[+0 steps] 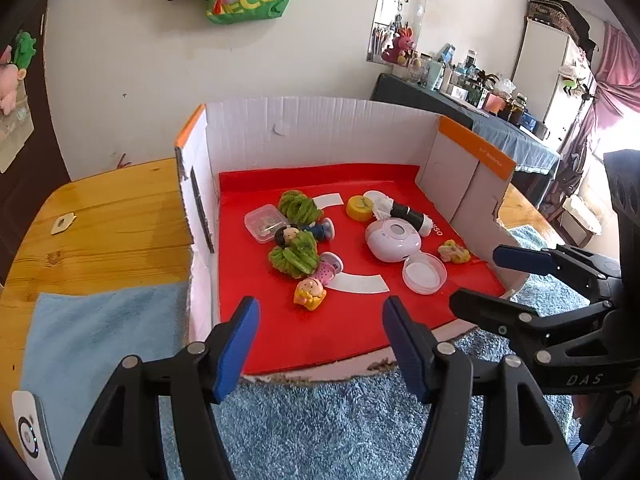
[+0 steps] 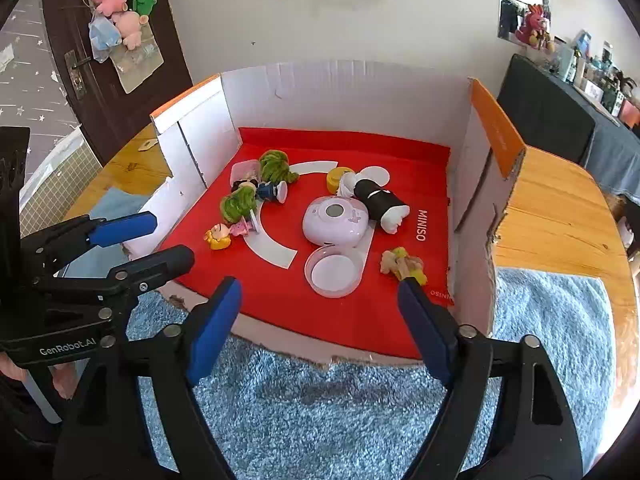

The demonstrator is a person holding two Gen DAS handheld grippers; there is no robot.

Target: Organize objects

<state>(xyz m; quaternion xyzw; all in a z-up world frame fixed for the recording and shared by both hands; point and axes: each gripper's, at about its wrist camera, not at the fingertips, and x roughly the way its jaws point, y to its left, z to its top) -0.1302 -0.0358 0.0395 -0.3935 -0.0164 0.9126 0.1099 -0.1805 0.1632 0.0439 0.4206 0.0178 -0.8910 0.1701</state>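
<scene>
Both grippers hung empty over the blue shaggy rug (image 2: 320,400) in front of the box: our left gripper (image 1: 320,344) had its blue pads spread with nothing between them, and our right gripper (image 2: 320,320) stood spread wider, likewise gripping nothing. Ahead of them lay the cardboard box (image 1: 320,128), its near side cut away, white walls on three sides, its floor covered by a red mat (image 1: 340,332). Everything to be sorted sat on that mat. In the left wrist view, a pink-white round device (image 1: 394,240) rested near the centre, with a clear round lid (image 1: 424,274) touching it at five o'clock and a black-and-white roll (image 1: 408,216) just beside it at twelve. A yellow cap (image 1: 360,208) sat at eleven o'clock of the device. At nine o'clock of it we found a cluster: a clear square case (image 1: 262,222) holding something too small to tell, two green fuzzy bundles (image 1: 298,206) (image 1: 294,256), a dark-haired figurine (image 1: 304,234) lying between them, a pink spotted cup (image 1: 328,270) tipped on its side, and a small yellow figurine (image 1: 310,292) nearest our left pads. A pale yellow-green toy (image 2: 404,264) lay alone at three o'clock, just past the tip of our right gripper's right finger in the right wrist view. The box stood on a wooden table (image 1: 108,216), with a light blue cloth (image 1: 104,340) at its left.
</scene>
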